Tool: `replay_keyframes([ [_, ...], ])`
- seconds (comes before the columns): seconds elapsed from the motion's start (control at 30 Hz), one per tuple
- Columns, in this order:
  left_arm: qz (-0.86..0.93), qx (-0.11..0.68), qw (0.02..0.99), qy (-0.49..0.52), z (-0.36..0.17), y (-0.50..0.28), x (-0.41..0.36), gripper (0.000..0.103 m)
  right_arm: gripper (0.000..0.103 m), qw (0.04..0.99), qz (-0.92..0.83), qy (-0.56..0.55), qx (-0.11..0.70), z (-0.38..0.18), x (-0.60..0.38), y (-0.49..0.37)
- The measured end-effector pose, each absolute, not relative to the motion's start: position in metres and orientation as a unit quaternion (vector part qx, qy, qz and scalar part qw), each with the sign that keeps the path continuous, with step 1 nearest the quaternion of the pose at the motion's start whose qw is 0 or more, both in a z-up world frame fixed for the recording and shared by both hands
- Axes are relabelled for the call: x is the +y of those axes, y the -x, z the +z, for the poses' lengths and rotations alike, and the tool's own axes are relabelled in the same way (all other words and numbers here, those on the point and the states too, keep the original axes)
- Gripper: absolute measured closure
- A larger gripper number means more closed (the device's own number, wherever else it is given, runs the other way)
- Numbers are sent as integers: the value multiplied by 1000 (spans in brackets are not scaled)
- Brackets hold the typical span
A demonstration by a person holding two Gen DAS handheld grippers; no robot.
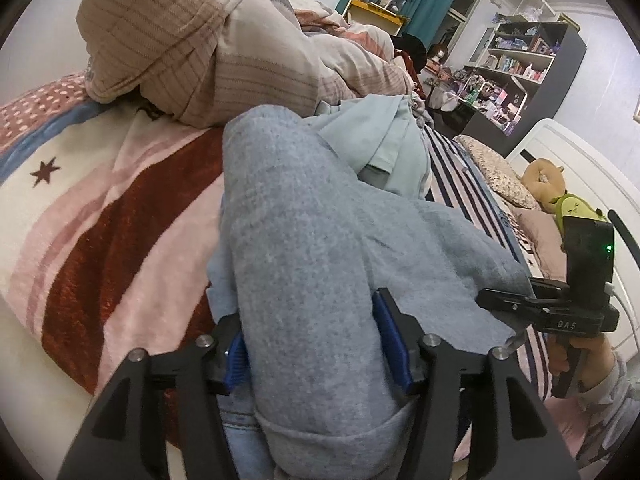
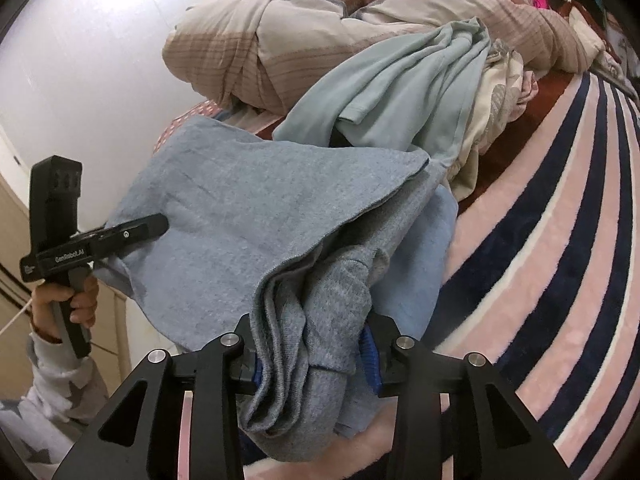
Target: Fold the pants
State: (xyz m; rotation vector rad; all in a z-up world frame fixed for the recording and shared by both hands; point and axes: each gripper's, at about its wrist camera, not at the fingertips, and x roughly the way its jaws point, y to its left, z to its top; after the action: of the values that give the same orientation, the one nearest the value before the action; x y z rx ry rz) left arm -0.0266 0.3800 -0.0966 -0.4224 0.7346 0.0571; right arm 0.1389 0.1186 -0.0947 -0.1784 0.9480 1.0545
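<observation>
The grey-blue sweatpants (image 1: pixel 304 248) are lifted above the bed, stretched between my two grippers. My left gripper (image 1: pixel 316 344) is shut on a thick bunch of the pants' fabric between its blue pads. My right gripper (image 2: pixel 312 356) is shut on a gathered, layered end of the pants (image 2: pixel 248 216). In the left wrist view the right gripper (image 1: pixel 548 312) shows at the right, clamped on the cloth's edge. In the right wrist view the left gripper (image 2: pixel 120 236) shows at the left, gripping the other side.
A striped pink, red and navy blanket (image 2: pixel 560 240) covers the bed. A light teal garment (image 2: pixel 400 92) and a bundled beige quilt (image 1: pixel 224 52) lie behind the pants. Pillows and a plush toy (image 1: pixel 552 192) sit at the headboard; dark shelves (image 1: pixel 520 76) stand beyond.
</observation>
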Motion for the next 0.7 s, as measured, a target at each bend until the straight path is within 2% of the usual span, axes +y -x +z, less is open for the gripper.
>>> replay_keyframes([
  [0.13, 58, 356, 916, 174, -91, 29, 374, 39, 65, 765, 473, 94, 427, -92, 115, -133],
  [0.33, 84, 357, 918, 149, -86, 30, 369, 34, 64, 767, 471, 98, 424, -90, 106, -127],
  [0.47, 98, 349, 921, 143, -81, 33, 367, 23, 64, 770, 470, 103, 419, -87, 102, -124],
  [0.53, 101, 346, 922, 141, -78, 35, 365, 23, 64, 771, 469, 101, 420, -86, 102, -123],
  [0.7, 107, 341, 924, 136, -70, 38, 360, 19, 54, 773, 467, 100, 417, -83, 93, -119],
])
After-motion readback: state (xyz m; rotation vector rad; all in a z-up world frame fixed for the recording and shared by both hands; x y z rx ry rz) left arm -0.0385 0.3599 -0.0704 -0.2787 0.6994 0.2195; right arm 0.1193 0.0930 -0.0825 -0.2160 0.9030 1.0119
